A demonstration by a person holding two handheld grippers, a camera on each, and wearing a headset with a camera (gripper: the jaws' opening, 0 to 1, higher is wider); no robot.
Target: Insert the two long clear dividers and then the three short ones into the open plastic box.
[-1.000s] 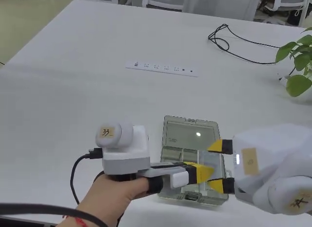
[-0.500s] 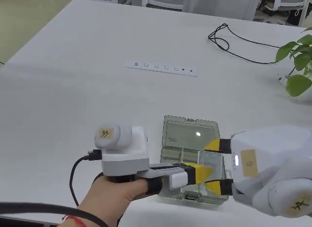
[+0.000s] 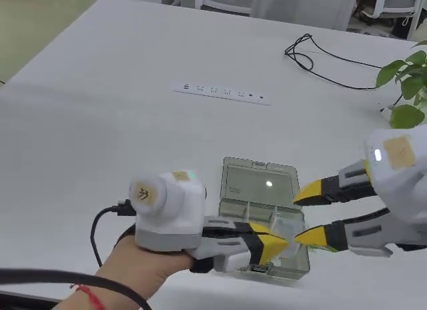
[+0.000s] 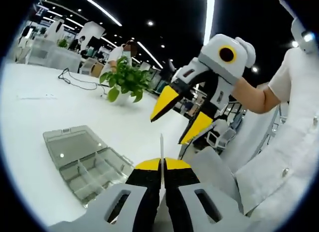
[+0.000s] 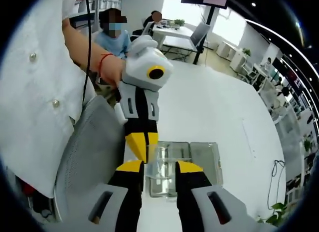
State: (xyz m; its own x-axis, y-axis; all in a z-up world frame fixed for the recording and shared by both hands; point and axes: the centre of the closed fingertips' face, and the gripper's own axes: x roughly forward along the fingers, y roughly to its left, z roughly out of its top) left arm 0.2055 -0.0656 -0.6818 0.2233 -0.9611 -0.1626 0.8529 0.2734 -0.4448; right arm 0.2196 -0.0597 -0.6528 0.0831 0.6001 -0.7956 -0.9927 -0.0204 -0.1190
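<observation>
The open clear plastic box (image 3: 259,183) lies on the white table (image 3: 100,123), lid flat behind, with clear dividers standing in its base. My left gripper (image 3: 280,242) hovers over the base's front, shut on a clear divider (image 3: 288,225). In the left gripper view that divider (image 4: 161,147) stands edge-on between the shut left gripper (image 4: 161,164), the box (image 4: 75,142) down to the left. My right gripper (image 3: 298,220) faces it from the right, open, its jaws above and below the divider's end. In the right gripper view the divider (image 5: 164,164) sits within the open right gripper (image 5: 159,166), over the box (image 5: 204,154).
A white power strip (image 3: 223,93) lies mid-table and a black cable (image 3: 320,57) loops at the far right. A potted plant (image 3: 403,90) stands at the right edge. Office chairs line the far side. A seated person (image 5: 112,35) is behind the bench.
The right gripper has pulled back to the right and risen, its jaws still apart. The left gripper stays shut on the divider over the box's front.
</observation>
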